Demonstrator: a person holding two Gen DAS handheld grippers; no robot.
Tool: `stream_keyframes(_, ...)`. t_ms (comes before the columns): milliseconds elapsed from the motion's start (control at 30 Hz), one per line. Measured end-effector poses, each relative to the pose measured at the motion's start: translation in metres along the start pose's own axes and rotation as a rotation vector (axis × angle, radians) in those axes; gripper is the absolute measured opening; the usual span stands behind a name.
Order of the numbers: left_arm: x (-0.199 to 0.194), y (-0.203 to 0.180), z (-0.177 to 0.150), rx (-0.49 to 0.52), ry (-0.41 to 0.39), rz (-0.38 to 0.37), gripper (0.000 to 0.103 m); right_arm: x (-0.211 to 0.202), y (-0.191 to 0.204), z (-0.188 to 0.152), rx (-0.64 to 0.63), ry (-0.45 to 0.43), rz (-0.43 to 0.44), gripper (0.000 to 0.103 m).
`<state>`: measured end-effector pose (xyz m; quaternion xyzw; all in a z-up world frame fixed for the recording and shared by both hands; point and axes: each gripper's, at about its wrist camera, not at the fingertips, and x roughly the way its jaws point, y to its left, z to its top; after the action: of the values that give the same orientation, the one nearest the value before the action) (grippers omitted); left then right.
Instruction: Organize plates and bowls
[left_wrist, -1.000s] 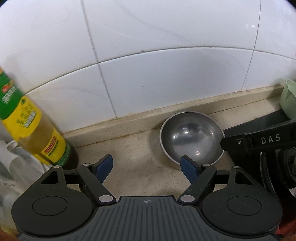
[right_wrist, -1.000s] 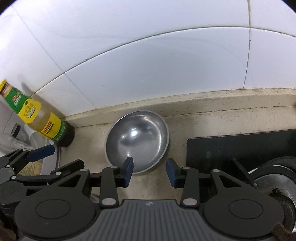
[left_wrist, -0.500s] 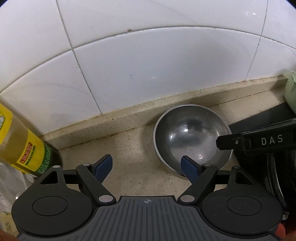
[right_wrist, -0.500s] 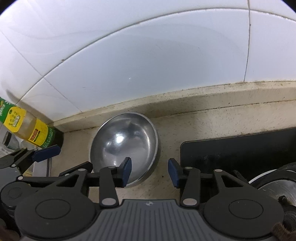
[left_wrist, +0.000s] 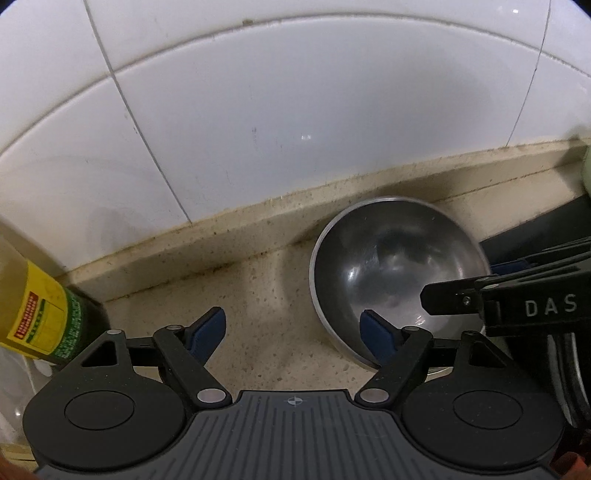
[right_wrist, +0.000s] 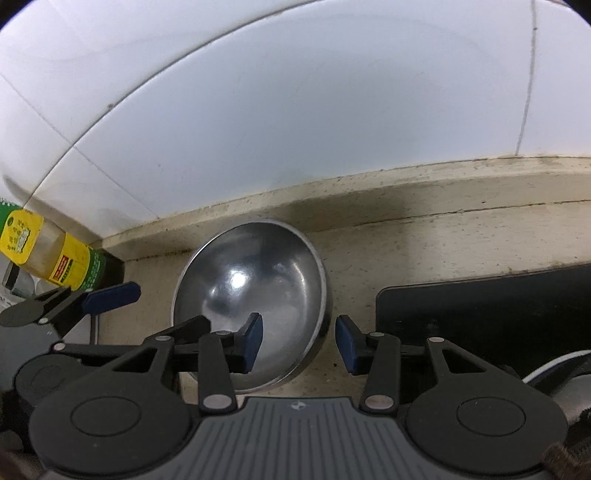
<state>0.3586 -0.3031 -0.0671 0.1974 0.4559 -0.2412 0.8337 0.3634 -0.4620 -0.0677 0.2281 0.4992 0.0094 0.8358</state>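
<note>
Bowl: the steel bowl (right_wrist: 255, 302) sits on the table (left_wrist: 266, 332), its right rim between my right fingers (right_wrist: 253, 341).
Right gripper (right_wrist: 298, 341): fingers apart, astride that rim.
Left gripper (left_wrist: 291, 332): fingers apart, empty.
Handling: likely light, stiff, slippery; I'd pinch the thin rim.

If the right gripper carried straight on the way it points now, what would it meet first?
Probably the steel bowl: the right gripper is open with the bowl's right rim between its fingers, left pad over the inside. Past it comes the tiled wall; depth is unclear.
</note>
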Motion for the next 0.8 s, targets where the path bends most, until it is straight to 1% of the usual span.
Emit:
stream_keyframes(67,0.004,-0.001,-0.001,0.001,0.008,-0.004,0.082,0.002,0.000,0.000,-0.003,0.011,0.003,0.040)
stream_keyframes(167,0.007,-0.004,-0.001,0.012,0.009,-0.016,0.080,0.008,0.000,0.000,0.001,0.031,0.007,0.037)
stream_keyframes(267,0.009,-0.007,0.000,0.028,0.009,-0.029,0.074,0.014,-0.002,-0.001,0.006,0.046,0.011,0.030)
stream_keyframes(367,0.010,-0.008,0.002,0.020,0.016,-0.061,0.068,0.022,-0.005,-0.002,0.019,0.069,0.023,0.023)
stream_keyframes(433,0.010,-0.008,0.003,0.017,0.019,-0.091,0.057,0.023,-0.006,-0.002,0.027,0.063,0.034,0.022)
stream_keyframes(533,0.007,-0.011,0.002,0.033,0.019,-0.104,0.047,0.024,-0.007,-0.001,0.032,0.062,0.040,0.022)
stream_keyframes(800,0.006,-0.008,0.001,0.028,0.017,-0.107,0.050,0.021,-0.008,-0.002,0.045,0.062,0.054,0.021)
